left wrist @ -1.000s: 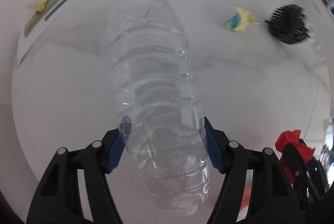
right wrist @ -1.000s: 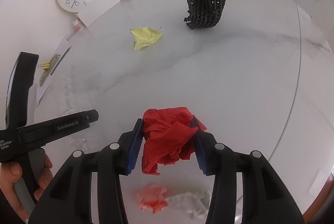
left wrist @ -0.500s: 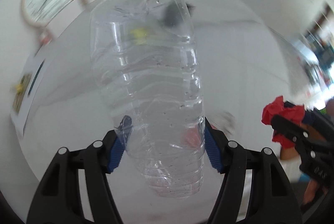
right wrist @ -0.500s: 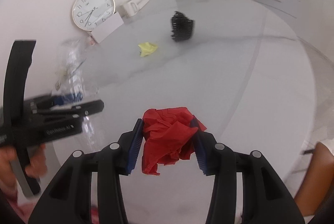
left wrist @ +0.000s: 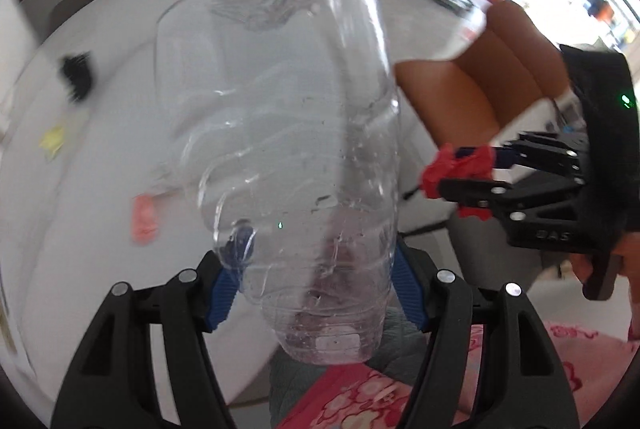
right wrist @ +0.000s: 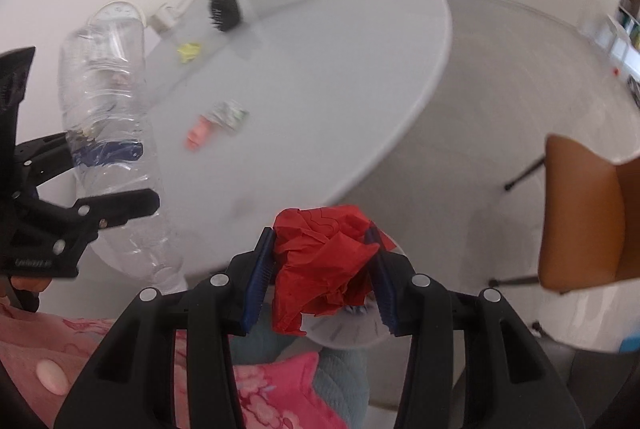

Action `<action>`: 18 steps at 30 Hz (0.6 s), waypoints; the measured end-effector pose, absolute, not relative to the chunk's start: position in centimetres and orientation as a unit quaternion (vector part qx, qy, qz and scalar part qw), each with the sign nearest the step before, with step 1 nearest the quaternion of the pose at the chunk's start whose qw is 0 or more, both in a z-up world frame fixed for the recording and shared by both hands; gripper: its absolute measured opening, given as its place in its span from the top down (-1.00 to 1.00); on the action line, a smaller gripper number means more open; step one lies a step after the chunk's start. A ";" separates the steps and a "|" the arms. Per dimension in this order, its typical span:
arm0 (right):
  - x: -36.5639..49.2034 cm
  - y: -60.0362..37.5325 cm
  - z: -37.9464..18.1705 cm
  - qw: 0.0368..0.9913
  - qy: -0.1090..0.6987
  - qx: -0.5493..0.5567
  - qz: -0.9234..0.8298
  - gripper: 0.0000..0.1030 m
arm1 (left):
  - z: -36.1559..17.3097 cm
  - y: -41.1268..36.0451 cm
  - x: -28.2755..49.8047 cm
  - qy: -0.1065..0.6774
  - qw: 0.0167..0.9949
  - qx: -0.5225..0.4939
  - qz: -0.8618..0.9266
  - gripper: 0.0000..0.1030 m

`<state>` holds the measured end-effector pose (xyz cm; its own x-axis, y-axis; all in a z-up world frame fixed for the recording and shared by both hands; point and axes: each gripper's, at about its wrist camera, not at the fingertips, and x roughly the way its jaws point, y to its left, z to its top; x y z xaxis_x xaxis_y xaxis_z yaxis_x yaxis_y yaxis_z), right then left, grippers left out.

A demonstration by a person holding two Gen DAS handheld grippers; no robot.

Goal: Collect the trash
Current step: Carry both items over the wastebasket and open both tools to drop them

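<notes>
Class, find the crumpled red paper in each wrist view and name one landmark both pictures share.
Left wrist view: red paper at right of middle, pinched in the right hand-held gripper.
Right wrist view: red paper at lower centre, between the blue pads.
Shared landmark: the black mesh object on the white table.

Open floor (right wrist: 500,77) lies right of the table (right wrist: 340,77) (its rim close), a brown chair (right wrist: 580,213) blocking farther right.

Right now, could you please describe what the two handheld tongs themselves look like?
Both are matte black plastic with triangular cut-outs and silver rivets at the joints. The left tongs and right tongs carry blue ribbed pads on the fingertips. The right one shows faint embossed lettering and a green indicator light. No cables are visible.
</notes>
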<state>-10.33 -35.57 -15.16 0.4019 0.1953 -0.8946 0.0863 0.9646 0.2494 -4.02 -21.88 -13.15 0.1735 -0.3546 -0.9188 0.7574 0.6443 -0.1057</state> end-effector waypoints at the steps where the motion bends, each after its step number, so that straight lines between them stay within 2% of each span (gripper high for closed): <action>1: -10.8 -36.0 -15.4 0.827 0.546 0.130 0.030 0.11 | -13.4 -22.9 -4.6 0.522 0.737 0.198 -0.380 -0.24; 9: -12.8 -39.4 -16.7 0.823 0.550 0.139 0.014 0.10 | -18.8 -27.6 -7.6 0.539 0.686 0.251 -0.418 -0.25; 12: -13.1 -39.9 -17.3 0.821 0.553 0.141 0.014 0.10 | -20.1 -28.2 -8.1 0.543 0.681 0.286 -0.399 -0.48; 16: -13.4 -40.3 -17.9 0.818 0.556 0.147 0.020 0.10 | -19.3 -28.3 -8.4 0.529 0.695 0.297 -0.387 -0.71; 18: -13.3 -40.2 -18.2 0.817 0.558 0.146 0.026 0.10 | -18.7 -27.8 -8.3 0.525 0.705 0.293 -0.377 -0.73</action>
